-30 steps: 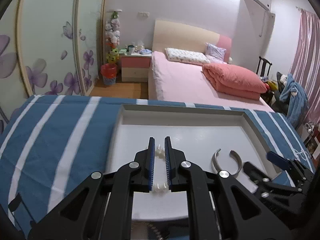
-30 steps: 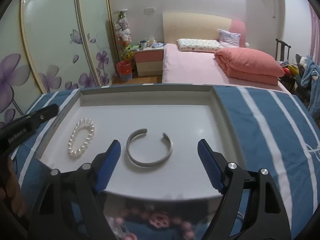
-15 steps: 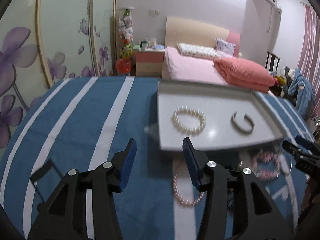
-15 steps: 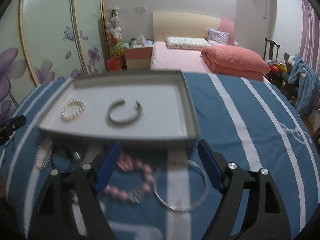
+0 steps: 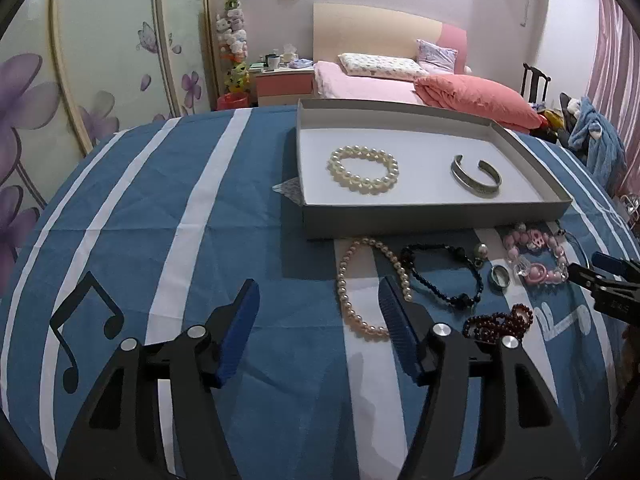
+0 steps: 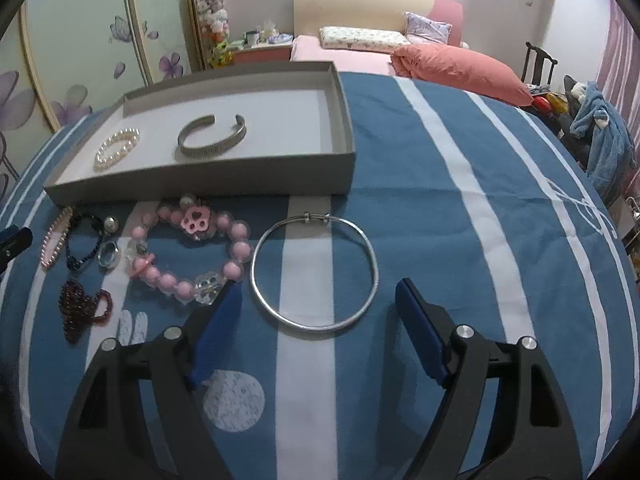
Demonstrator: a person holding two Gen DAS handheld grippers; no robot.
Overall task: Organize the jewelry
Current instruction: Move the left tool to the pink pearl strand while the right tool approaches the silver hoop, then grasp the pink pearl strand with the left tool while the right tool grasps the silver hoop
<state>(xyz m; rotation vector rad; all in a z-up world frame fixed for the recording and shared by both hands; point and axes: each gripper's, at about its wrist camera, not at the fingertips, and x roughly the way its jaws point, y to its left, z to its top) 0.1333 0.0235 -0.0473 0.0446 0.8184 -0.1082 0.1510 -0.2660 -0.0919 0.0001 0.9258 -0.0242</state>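
**Pearl bracelet dropped off, both hands back over the loose pieces**

My left gripper [image 5: 318, 312] has just been opening: a second ago its pads were pinched on the white pearl bracelet inside the box, and now the jaws stand spread with nothing between them, hanging over the striped blue cloth [image 5: 160, 208]. The right pad sits just over the near curve of the long pearl strand [image 5: 370, 280], which lies flat on the cloth and is not gripped. My right gripper [image 6: 318, 300] is spread wide and empty too, its pads straddling the near arc of the thin silver bangle [image 6: 314, 270] without touching it.

Both cameras have pulled back from close over the box to the row of pieces in front of it. Beside the bangle lies the pink bead bracelet [image 6: 192, 256]; further left are a small ring [image 6: 108, 256], a black cord bracelet [image 6: 82, 242] and a dark red bead bracelet [image 6: 82, 306].

Beyond them the grey box [image 5: 432, 220] holds two things, well apart: the white pearl bracelet [image 5: 363, 169] and the silver cuff [image 5: 476, 176].

So I judge two pieces are put away and the rest still wait. The bangle looks like my right hand's next pick, the pearl strand my left's.
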